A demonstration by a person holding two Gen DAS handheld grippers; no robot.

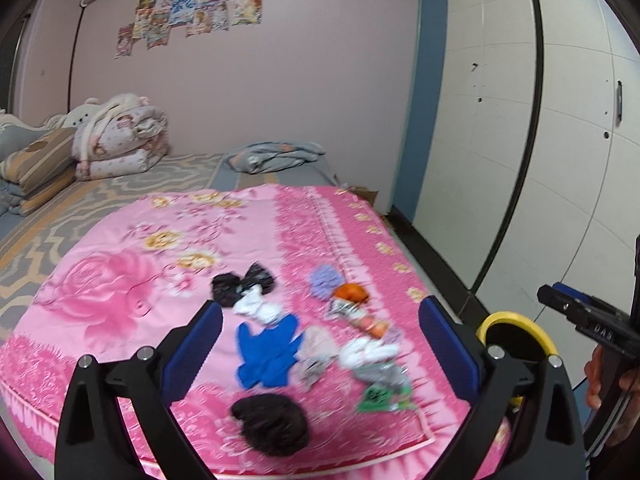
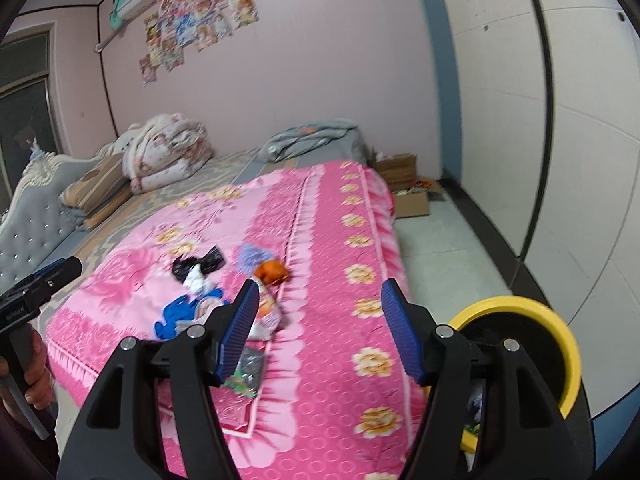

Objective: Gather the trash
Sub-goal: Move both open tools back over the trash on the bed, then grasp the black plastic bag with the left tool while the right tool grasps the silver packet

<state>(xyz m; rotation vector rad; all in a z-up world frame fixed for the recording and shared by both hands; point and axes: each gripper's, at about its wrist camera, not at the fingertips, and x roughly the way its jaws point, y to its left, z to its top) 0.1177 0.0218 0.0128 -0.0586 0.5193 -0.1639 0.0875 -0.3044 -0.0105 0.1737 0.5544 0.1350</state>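
Left claw: the left gripper has its two blue pads spread very wide, with nothing between them — it hangs in the air over the near end of the bed.
Right claw: the right gripper is about half open and holds nothing. It hangs over the pink edge of the bed.
Bed: a pink flower blanket covers the near part of the bed.
Trash: the bits lie in a loose bunch on the blanket, at about 12 o'clock from the left claw.
Black bag: a crumpled black bag lies at the far side of the bunch, touching a white tissue.
Blue piece: a blue scrap lies just beside the tissue, nearer the claw.
Dark clump: a dark brown clump sits at 6 o'clock from the blue scrap, near the blanket's edge.
Orange thing: a small orange wrapper lies at 3 o'clock from the black bag, next to a purple fluffy bit.
Green packet: a green packet lies near the edge, just beside some white and grey scraps — too blurry to tell what they are.
Bin: a yellow-rimmed bin stands on the floor beside the bed, at 3 o'clock from the right claw.
Far end: folded quilts are stacked by the pink wall.
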